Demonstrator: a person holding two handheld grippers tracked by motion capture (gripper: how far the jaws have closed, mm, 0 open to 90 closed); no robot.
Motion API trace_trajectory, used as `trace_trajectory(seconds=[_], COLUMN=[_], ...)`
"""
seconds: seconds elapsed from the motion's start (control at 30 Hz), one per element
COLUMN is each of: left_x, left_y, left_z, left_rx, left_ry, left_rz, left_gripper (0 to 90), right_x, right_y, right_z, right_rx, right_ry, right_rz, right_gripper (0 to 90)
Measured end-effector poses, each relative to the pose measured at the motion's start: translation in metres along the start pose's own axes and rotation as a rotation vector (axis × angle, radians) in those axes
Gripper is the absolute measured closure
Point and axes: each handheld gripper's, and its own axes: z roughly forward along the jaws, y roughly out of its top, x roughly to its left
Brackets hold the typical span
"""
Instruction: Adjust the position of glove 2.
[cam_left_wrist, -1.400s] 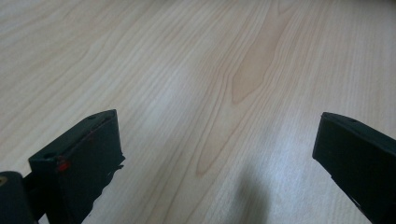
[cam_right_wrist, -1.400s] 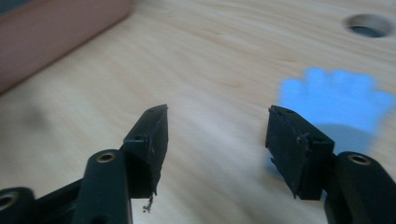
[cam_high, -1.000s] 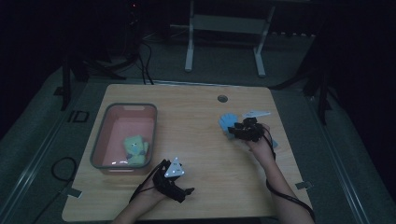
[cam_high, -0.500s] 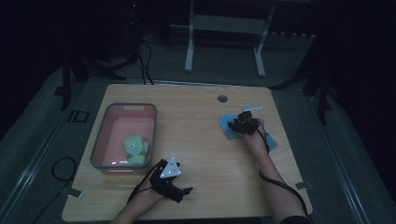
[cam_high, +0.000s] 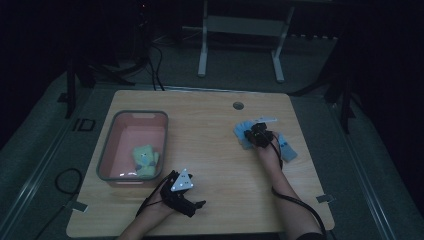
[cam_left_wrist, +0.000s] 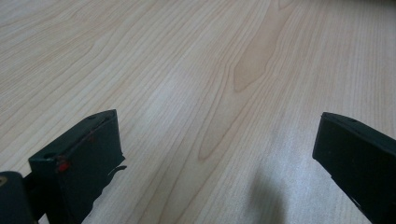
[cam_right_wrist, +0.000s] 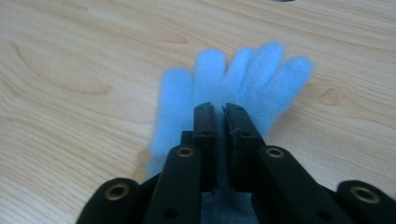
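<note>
A light blue glove (cam_right_wrist: 233, 74) lies fingers outstretched on the wooden table (cam_high: 210, 145), right of centre. My right gripper (cam_right_wrist: 220, 108) has its jaws pressed together on the glove's palm; in the high view this gripper (cam_high: 257, 134) sits over the blue glove (cam_high: 242, 132). Near the table's front edge my left gripper (cam_high: 197, 204) rests low over bare wood. Its jaws stand wide apart in the left gripper view (cam_left_wrist: 217, 119), with nothing between them.
A pink bin (cam_high: 132, 114) stands at the left of the table with a yellow-green soft item (cam_high: 145, 159) inside. Another blue piece of cloth (cam_high: 287, 147) lies right of my right wrist. A round cable hole (cam_high: 238, 105) is near the far edge.
My right gripper has slid a little left and toward the far edge onto the blue glove. The left gripper has stayed where it was.
</note>
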Motion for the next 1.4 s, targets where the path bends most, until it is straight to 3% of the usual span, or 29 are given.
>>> trace_trajectory(seconds=[0.1,0.5,0.67,0.73,0.77,0.93,1.23,1.4], left_x=[0.0,0.0,0.0,0.0,0.0,-0.001,-0.002,-0.003], left_y=[0.0,0.0,0.0,0.0,0.0,0.001,0.0,0.0], left_z=[0.0,0.0,0.0,0.0,-0.001,-0.001,-0.001,-0.001], left_rx=[-0.004,0.001,0.004,0.004,0.006,0.008,0.01,0.008], left_ry=[0.001,0.006,0.011,0.011,0.016,0.017,0.017,0.015], left_rz=[0.001,0.004,0.006,0.006,0.013,0.021,0.023,0.025], left_gripper=[1.6,1.6,1.6,1.6,1.6,1.6,1.6,1.6], right_x=[0.004,0.032,0.055,0.06,0.07,0.091,0.122,0.132], right_y=[0.002,0.009,0.01,0.009,0.006,-0.003,-0.03,-0.043], right_z=[-0.008,-0.048,-0.081,-0.086,-0.097,-0.115,-0.119,-0.105], right_rx=[-0.021,-0.064,-0.109,-0.114,-0.126,-0.139,-0.112,-0.066], right_ry=[0.001,0.014,0.017,0.017,0.01,0.02,0.053,0.072], right_rz=[0.035,0.044,0.057,0.067,0.075,0.105,0.142,0.114], right_gripper=[87.8,88.3,88.3,88.3,88.3,88.3,88.3,88.3])
